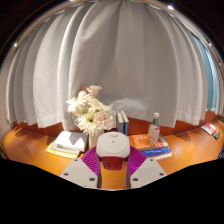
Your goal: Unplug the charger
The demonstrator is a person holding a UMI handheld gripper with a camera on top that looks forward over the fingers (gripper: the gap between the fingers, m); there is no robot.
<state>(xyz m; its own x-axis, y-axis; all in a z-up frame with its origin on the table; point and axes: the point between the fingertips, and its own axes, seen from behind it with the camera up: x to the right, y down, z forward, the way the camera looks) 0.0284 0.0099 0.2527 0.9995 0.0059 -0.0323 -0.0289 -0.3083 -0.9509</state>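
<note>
A white charger with a rounded top and a red lower part sits between my fingers, just above the wooden table. My gripper is closed on it, with the magenta pads pressing on its two sides. The charger's underside and any socket or cable are hidden behind it and the fingers.
A bunch of pale flowers stands just beyond the charger to the left. A stack of white books lies left of it. A small bottle and a colourful book are to the right. Pale curtains hang behind the table.
</note>
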